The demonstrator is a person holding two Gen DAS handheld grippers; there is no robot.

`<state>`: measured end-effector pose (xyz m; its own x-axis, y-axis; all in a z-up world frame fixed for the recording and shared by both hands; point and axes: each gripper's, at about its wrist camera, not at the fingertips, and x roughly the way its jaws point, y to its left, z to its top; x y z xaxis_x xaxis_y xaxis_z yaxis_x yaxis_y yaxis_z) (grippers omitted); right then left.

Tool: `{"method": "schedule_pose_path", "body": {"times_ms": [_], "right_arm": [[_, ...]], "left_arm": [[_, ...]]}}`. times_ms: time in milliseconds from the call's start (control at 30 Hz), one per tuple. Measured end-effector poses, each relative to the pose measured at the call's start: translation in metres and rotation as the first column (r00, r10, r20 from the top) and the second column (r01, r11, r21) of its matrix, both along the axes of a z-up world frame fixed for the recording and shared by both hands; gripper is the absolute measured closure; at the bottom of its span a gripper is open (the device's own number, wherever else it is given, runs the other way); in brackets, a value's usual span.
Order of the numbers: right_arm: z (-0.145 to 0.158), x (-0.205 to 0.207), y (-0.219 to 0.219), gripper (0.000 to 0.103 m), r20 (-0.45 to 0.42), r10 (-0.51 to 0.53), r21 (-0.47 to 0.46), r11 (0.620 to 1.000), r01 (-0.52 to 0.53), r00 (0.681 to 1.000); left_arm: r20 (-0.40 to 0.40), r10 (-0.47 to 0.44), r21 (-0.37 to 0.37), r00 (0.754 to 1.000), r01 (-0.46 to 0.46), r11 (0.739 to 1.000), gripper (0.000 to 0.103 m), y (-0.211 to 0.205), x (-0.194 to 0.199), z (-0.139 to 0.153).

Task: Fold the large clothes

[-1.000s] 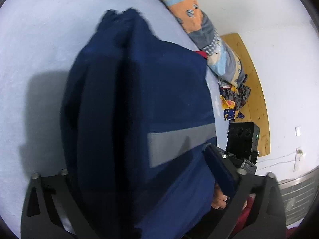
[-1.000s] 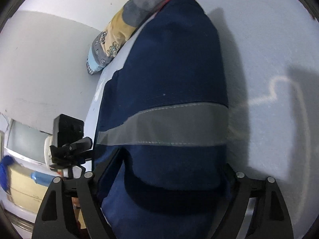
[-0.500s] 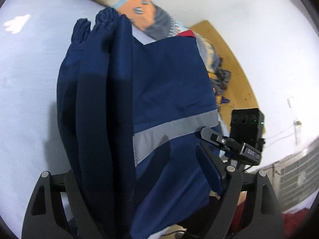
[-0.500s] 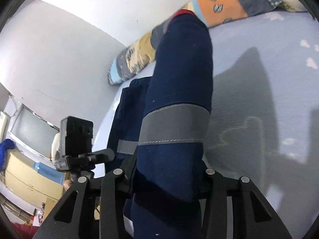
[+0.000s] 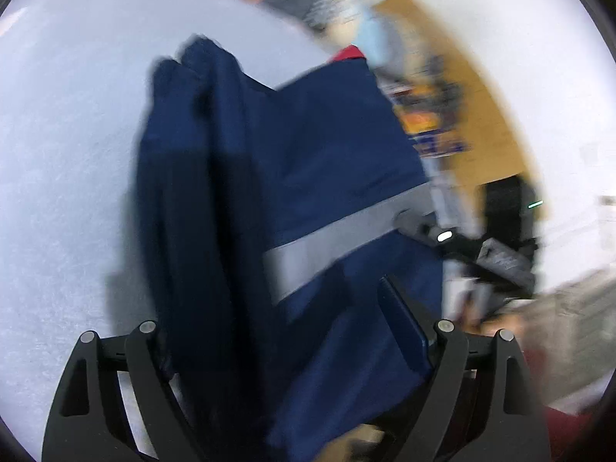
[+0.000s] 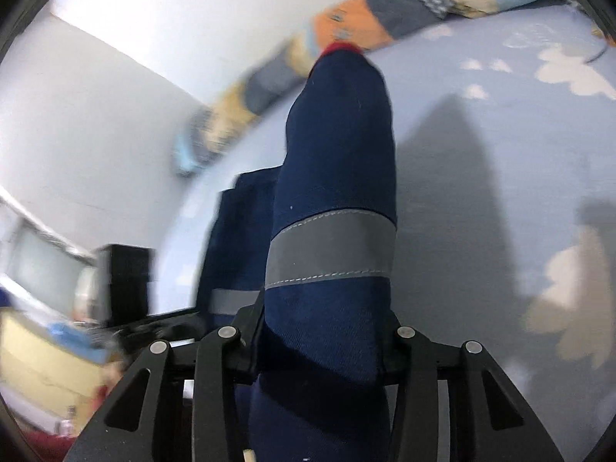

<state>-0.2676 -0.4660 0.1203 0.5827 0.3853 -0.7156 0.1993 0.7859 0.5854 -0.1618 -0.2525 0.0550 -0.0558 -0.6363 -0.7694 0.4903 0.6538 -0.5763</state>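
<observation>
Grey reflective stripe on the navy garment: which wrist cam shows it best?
Right wrist: the grey reflective stripe is sharp, stitching visible, wrapping the navy garment just above the right gripper. Left wrist shows the same stripe motion-blurred, running diagonally.

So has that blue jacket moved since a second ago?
Yes. The blue jacket has lifted off the bedsheet; more wall and patchwork quilt now show behind it.

A bedroom in a home: a bed (image 6: 481, 177) with a pale blue sheet printed with white clouds, a patchwork quilt (image 6: 389, 19) bunched along the white wall (image 6: 161, 15), a wooden headboard (image 5: 496, 123), and a cream cabinet (image 6: 34, 369) at the side
</observation>
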Motion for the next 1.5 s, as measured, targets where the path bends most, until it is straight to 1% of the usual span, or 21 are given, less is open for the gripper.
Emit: {"method": "schedule_pose_path", "body": {"times_ms": [33, 67, 100, 167, 233, 267, 367, 533, 567, 633, 700, 767, 800, 833, 900, 967, 1067, 1167, 1233, 1300, 1500], "right_arm": [[-0.011, 0.000, -0.009, 0.053, -0.052, -0.029, -0.027, 0.999, 0.027, 0.998], [-0.024, 0.004, -0.015, 0.052, -0.115, -0.063, -0.055, 0.997, 0.057, 0.991], [-0.029, 0.003, -0.021, 0.049, -0.135, -0.087, -0.052, 0.995, 0.081, 0.987], [-0.021, -0.005, -0.027, 0.047, -0.121, -0.125, -0.022, 0.992, 0.124, 0.985], [-0.005, -0.016, -0.022, 0.045, -0.106, -0.140, -0.115, 0.985, 0.128, 0.984], [0.005, -0.024, -0.018, 0.045, -0.086, -0.144, -0.168, 0.977, 0.128, 0.986], [0.030, -0.054, -0.014, 0.045, 0.008, -0.176, -0.210, 0.962, 0.174, 0.984], [0.053, -0.093, 0.045, 0.049, 0.119, -0.054, -0.343, 0.935, 0.092, 0.991], [0.050, -0.099, 0.059, 0.052, 0.122, -0.033, -0.351, 0.933, 0.074, 0.992], [0.039, -0.113, 0.078, 0.072, 0.106, -0.016, -0.369, 0.928, 0.055, 0.994], [0.026, -0.124, 0.090, 0.079, 0.065, -0.020, -0.392, 0.919, 0.044, 0.998], [0.006, -0.116, 0.092, 0.081, -0.036, -0.026, -0.408, 0.913, 0.009, 0.999], [-0.009, -0.107, 0.088, 0.081, -0.093, -0.040, -0.403, 0.915, 0.000, 0.995], [-0.019, -0.100, 0.083, 0.082, -0.116, -0.045, -0.370, 0.929, -0.001, 0.992], [-0.024, -0.095, 0.077, 0.083, -0.121, -0.051, -0.324, 0.946, 0.009, 0.991], [-0.025, -0.094, 0.071, 0.083, -0.118, -0.069, -0.278, 0.960, 0.034, 0.991], [-0.014, -0.102, 0.066, 0.078, -0.075, -0.090, -0.205, 0.976, 0.073, 0.993], [0.006, -0.111, 0.074, 0.075, -0.011, -0.086, -0.265, 0.961, 0.080, 0.996], [0.019, -0.117, 0.083, 0.064, 0.042, -0.083, -0.325, 0.941, 0.092, 0.996], [0.027, -0.122, 0.093, 0.058, 0.079, -0.095, -0.373, 0.920, 0.118, 0.992], [0.029, -0.140, 0.107, 0.058, 0.109, -0.122, -0.412, 0.898, 0.157, 0.987]], "left_arm": [[0.027, 0.017, 0.059, 0.999, -0.019, 0.998, 0.017, -0.002, 0.001, -0.005], [0.041, 0.037, 0.094, 0.998, -0.041, 0.995, 0.017, -0.002, 0.000, -0.008], [0.046, 0.068, 0.109, 0.997, -0.073, 0.991, 0.017, 0.001, 0.000, -0.007], [0.081, 0.111, 0.105, 0.991, -0.119, 0.987, 0.017, 0.008, -0.004, 0.005], [0.193, 0.129, 0.141, 0.973, -0.158, 0.977, 0.017, 0.017, -0.015, 0.021], [0.258, 0.135, 0.163, 0.957, -0.181, 0.970, 0.017, 0.021, -0.022, 0.030], [0.393, 0.130, 0.184, 0.911, -0.216, 0.959, 0.017, 0.029, -0.047, 0.048], [0.605, 0.093, 0.166, 0.791, -0.240, 0.957, 0.017, 0.033, -0.105, 0.062], [0.635, 0.082, 0.166, 0.768, -0.239, 0.957, 0.016, 0.027, -0.114, 0.064], [0.677, 0.051, 0.185, 0.734, -0.237, 0.954, 0.016, 0.019, -0.125, 0.059], [0.677, 0.001, 0.235, 0.736, -0.217, 0.948, 0.016, 0.017, -0.127, 0.046], [0.659, -0.067, 0.350, 0.749, -0.226, 0.909, 0.016, 0.004, -0.116, 0.019], [0.635, -0.076, 0.382, 0.769, -0.227, 0.896, 0.015, -0.001, -0.106, 0.005], [0.614, -0.069, 0.384, 0.786, -0.222, 0.896, 0.014, -0.003, -0.099, -0.002], [0.610, -0.022, 0.345, 0.792, -0.240, 0.907, 0.010, 0.002, -0.089, -0.004], [0.612, -0.010, 0.334, 0.791, -0.247, 0.910, 0.010, 0.008, -0.087, 0.000], [0.650, 0.007, 0.299, 0.760, -0.264, 0.917, 0.011, 0.013, -0.095, 0.012], [0.684, 0.028, 0.254, 0.729, -0.274, 0.928, 0.011, 0.020, -0.106, 0.029], [0.703, 0.046, 0.234, 0.710, -0.292, 0.927, 0.011, 0.020, -0.117, 0.037], [0.700, 0.060, 0.227, 0.711, -0.302, 0.926, 0.011, 0.023, -0.123, 0.037], [0.669, 0.047, 0.267, 0.742, -0.299, 0.916, 0.011, 0.025, -0.139, 0.027]]}}
